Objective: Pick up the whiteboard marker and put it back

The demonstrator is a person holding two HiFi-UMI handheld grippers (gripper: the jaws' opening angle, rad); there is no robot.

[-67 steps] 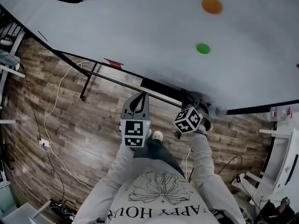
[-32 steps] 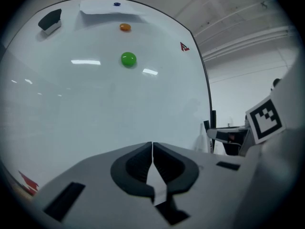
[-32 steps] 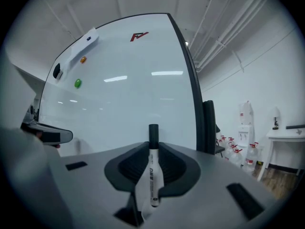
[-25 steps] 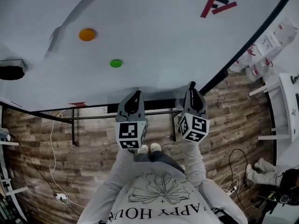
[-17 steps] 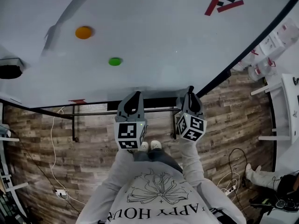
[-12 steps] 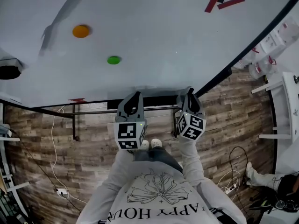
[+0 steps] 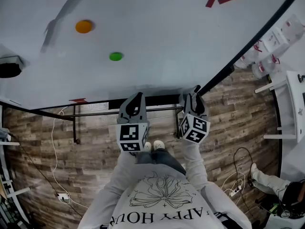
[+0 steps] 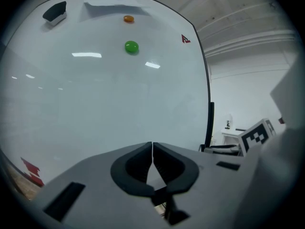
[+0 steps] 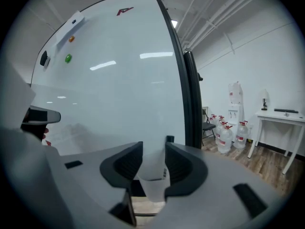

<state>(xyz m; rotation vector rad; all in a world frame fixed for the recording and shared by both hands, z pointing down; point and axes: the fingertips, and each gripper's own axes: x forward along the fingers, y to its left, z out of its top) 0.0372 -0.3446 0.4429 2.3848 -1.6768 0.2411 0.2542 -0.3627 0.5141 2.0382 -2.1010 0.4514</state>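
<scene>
The whiteboard marker (image 9: 153,168), white with a black cap (image 9: 169,139), stands between the jaws of my right gripper (image 9: 153,149). The jaws are opening, and the marker leans along the right pad with its cap past that fingertip. In the head view my right gripper (image 7: 193,97) sits at the dark ledge (image 7: 159,100) under the whiteboard (image 7: 157,37), near the board's right frame. My left gripper (image 8: 152,144) is shut with nothing in it, and hangs beside the right one at the same ledge (image 7: 137,99).
A green magnet (image 7: 116,56), an orange magnet (image 7: 84,26) and a black eraser (image 7: 9,69) stick to the board. Water bottles (image 9: 228,132) and a white table (image 9: 281,116) stand to the right. Cables lie on the wooden floor (image 7: 52,142).
My right gripper has sunk a little toward the ledge below the board. The left gripper has stayed where it was.
</scene>
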